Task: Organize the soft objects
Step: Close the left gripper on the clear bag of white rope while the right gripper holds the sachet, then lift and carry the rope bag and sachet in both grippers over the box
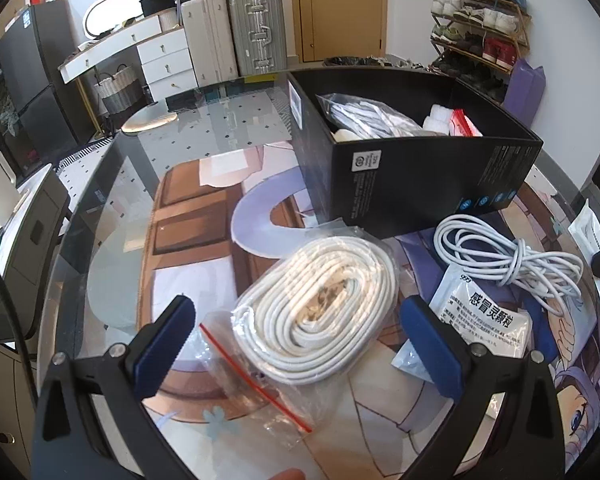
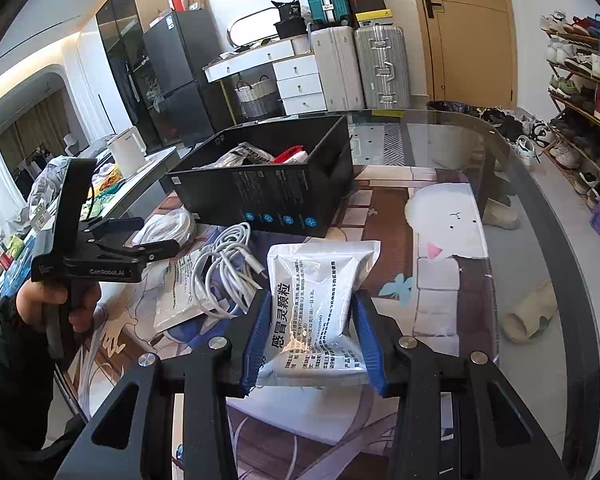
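A clear zip bag with a coiled white cable (image 1: 320,312) lies on the glass table between the open jaws of my left gripper (image 1: 300,332). My right gripper (image 2: 314,340) is shut on a white medicine packet (image 2: 320,300) and holds it above the table. A black open box (image 1: 416,168) (image 2: 268,184) stands behind, with bagged items inside. A loose white cable bundle (image 1: 512,260) (image 2: 224,276) and a second white packet (image 1: 484,312) (image 2: 180,296) lie in front of the box. The left gripper also shows in the right wrist view (image 2: 156,250).
The table (image 2: 512,208) is glass over a printed mat, with its curved edge to the right. A white kettle (image 2: 126,152) stands on a side unit at left. Suitcases, drawers, a shoe rack (image 2: 580,92) and slippers on the floor lie beyond.
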The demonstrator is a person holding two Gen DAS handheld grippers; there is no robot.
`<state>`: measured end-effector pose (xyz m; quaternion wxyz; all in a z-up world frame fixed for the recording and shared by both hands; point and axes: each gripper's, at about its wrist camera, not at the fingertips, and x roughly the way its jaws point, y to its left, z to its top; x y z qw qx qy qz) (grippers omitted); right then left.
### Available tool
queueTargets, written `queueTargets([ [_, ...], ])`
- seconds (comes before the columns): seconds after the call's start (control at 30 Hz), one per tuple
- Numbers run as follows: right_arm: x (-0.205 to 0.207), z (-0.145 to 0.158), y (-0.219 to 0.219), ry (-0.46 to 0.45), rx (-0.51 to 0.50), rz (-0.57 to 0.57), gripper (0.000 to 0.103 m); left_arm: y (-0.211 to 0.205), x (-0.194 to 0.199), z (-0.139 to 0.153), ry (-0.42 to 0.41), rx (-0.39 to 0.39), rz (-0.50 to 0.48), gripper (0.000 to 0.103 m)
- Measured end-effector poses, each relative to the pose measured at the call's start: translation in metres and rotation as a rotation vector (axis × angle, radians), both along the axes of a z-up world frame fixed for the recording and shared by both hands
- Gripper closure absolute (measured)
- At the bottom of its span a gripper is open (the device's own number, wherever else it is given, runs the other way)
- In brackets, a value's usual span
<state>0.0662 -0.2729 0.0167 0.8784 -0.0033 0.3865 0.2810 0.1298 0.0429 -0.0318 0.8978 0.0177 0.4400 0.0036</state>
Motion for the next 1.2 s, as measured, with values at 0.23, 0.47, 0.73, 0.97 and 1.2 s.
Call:
queueTargets([
  [0.23,-0.002,0.000,0.005,0.005,-0.001,0.015,0.061,0.000,0.002,-0.004,0.027,-0.026,-0.026,0.008],
  [0.47,-0.003,0.001,0.006,0.000,-0.003,0.015,0.061,-0.001,-0.002,-0.002,0.014,-0.028,-0.045,0.021],
  [0.73,-0.001,0.002,0.003,-0.002,0.001,-0.001,0.061,-0.015,-0.021,0.004,-0.012,-0.007,-0.118,0.049],
  [0.97,-0.005,0.004,0.007,-0.011,-0.001,0.003,0.061,-0.015,-0.037,0.012,-0.039,-0.046,-0.117,0.050],
  [1.2,-0.007,0.011,0.012,-0.030,-0.008,0.014,0.061,-0.014,-0.051,0.026,-0.087,-0.082,-0.100,0.050],
])
